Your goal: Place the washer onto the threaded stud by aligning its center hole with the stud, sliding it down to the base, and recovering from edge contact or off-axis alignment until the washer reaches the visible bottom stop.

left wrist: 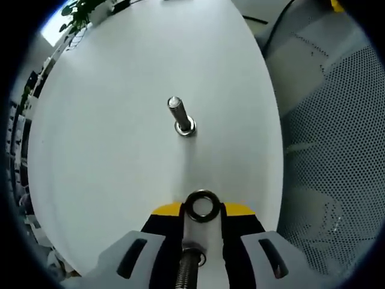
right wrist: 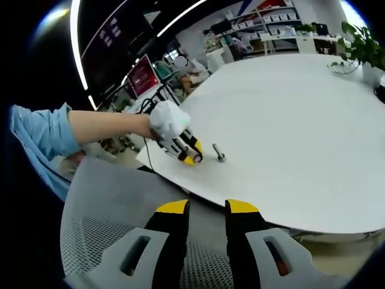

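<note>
Left gripper [left wrist: 202,208]: you pinch the washer [left wrist: 201,205], near of the stud.
Stud [left wrist: 178,115]: upright on the white table [left wrist: 108,120].
Right gripper [right wrist: 207,208]: jaws narrowly parted, holding nothing.

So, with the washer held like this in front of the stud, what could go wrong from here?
1. The left tongs pinch the washer only by its edges, so a bump on the stud tip could probably knock it loose.
2. The stud appears tilted in the left gripper view, so the hole may meet it off-axis and jam on the threads.
3. The stud stands near the edge of the white table in the right gripper view, so a dropped washer might roll off.
</note>
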Action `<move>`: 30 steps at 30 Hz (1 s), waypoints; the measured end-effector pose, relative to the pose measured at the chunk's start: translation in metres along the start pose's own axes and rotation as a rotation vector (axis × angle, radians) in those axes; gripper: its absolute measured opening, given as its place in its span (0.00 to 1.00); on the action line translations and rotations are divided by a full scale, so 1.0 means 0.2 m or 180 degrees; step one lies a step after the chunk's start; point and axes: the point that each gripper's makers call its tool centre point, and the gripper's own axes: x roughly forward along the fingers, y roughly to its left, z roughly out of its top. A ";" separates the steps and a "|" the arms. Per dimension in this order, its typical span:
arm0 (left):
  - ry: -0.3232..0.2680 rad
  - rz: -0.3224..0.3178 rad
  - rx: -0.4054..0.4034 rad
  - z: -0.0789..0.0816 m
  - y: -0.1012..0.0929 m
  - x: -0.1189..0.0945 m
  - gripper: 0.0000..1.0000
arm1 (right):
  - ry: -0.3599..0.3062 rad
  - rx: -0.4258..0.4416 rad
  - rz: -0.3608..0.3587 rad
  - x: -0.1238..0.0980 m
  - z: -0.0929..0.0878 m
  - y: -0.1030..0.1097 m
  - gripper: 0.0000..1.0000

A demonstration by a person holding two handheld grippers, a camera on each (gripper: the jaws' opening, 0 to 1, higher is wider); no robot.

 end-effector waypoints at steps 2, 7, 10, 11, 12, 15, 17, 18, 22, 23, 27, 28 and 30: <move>0.0004 0.0004 0.0002 0.00 0.00 0.00 0.22 | 0.0000 -0.0001 -0.0001 0.00 0.00 0.00 0.26; 0.0027 0.0029 -0.0026 0.00 0.00 0.00 0.21 | -0.0024 0.0014 -0.0008 0.00 0.00 0.00 0.26; 0.0037 0.0095 0.0010 0.00 -0.01 0.00 0.21 | -0.0021 0.0012 -0.0012 0.00 0.00 0.00 0.26; 0.0016 0.0117 0.0021 0.00 -0.01 -0.01 0.20 | -0.0018 0.0012 -0.0013 0.00 0.00 0.00 0.26; -0.0003 0.0128 0.0023 0.00 -0.01 -0.01 0.20 | -0.0019 0.0013 -0.0015 0.00 0.00 0.00 0.26; -0.0088 0.0156 -0.0045 -0.01 0.00 -0.01 0.20 | -0.0033 0.0025 -0.0031 -0.01 0.00 -0.01 0.26; -0.0129 0.0176 -0.0088 -0.01 0.00 -0.01 0.20 | -0.0032 0.0030 -0.0040 -0.01 0.00 -0.01 0.26; -0.0154 0.0186 -0.0131 -0.01 0.00 -0.02 0.20 | -0.0036 0.0033 -0.0041 -0.01 0.00 -0.01 0.26; -0.0274 0.0218 -0.0277 -0.02 0.01 -0.02 0.20 | -0.0033 0.0030 -0.0042 0.00 0.01 -0.01 0.26; -0.0275 0.0212 -0.0303 -0.02 0.01 -0.02 0.20 | -0.0033 0.0029 -0.0041 0.00 0.01 -0.01 0.26; -0.0247 0.0207 -0.0308 -0.03 0.01 -0.02 0.19 | -0.0055 0.0040 -0.0031 0.00 0.01 -0.01 0.26; -0.0242 0.0208 -0.0312 -0.03 0.01 -0.02 0.19 | -0.0053 0.0038 -0.0029 0.00 0.01 -0.01 0.26; -0.0226 0.0210 -0.0316 -0.03 0.02 -0.03 0.19 | -0.0039 0.0027 -0.0026 0.00 0.01 -0.01 0.26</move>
